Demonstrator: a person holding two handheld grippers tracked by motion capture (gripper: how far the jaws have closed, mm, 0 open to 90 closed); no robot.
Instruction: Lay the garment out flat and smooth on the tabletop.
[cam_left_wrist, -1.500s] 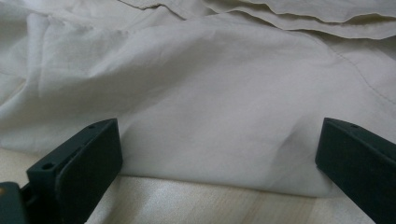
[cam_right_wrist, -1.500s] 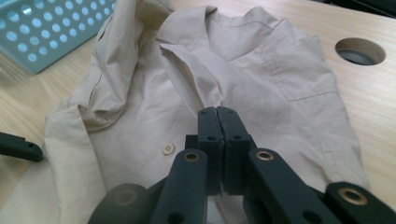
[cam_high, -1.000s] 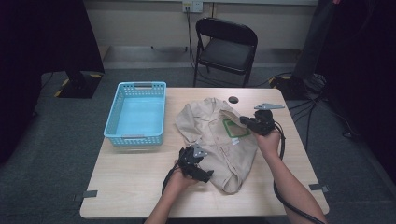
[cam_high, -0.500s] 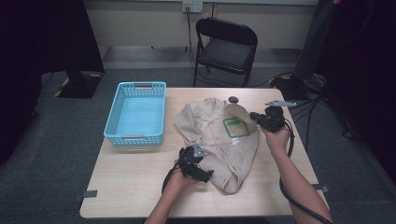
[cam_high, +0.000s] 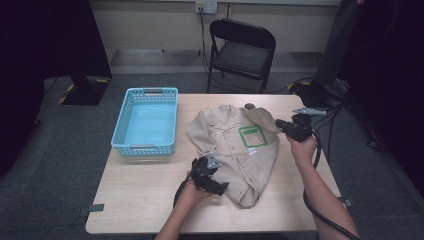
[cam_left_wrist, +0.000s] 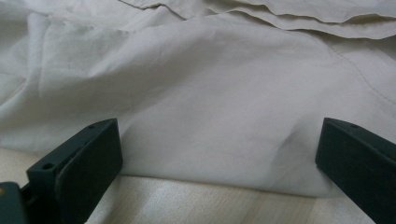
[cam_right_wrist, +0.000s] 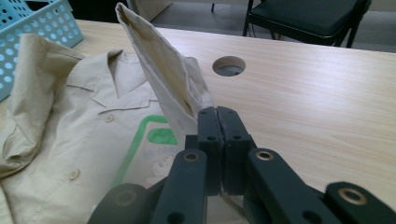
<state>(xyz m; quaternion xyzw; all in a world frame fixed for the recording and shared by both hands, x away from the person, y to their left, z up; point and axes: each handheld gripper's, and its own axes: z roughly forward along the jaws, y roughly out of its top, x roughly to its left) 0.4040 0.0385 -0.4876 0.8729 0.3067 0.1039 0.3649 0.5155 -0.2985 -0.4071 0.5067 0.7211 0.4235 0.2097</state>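
High view: your beige button-up cotton shirt (cam_high: 235, 150) lies on the pale wooden worktop (cam_high: 135, 195), long axis running away from you; right tongs (cam_high: 281, 125) hold its far-right edge.
Left gripper view: your left tongs (cam_left_wrist: 219, 154) gape, released, straddling the hem.
Right gripper view: clenched on what looks like the sleeve (cam_right_wrist: 161, 70), lifted.

shirt (cam_high: 235, 145): beige woven cloth, matt, creased, printed green patch | right tool (cam_right_wrist: 218, 116): matt black plastic jaws, brass-coloured pins | left tool (cam_left_wrist: 215, 154): matt black plastic | table (cam_high: 150, 190): pale wood-grain, smooth, slight sheen | basket (cam_high: 120, 142) left of the tools: light-blue perforated plastic | chair (cam_high: 242, 50) beyond: black, dull sheen
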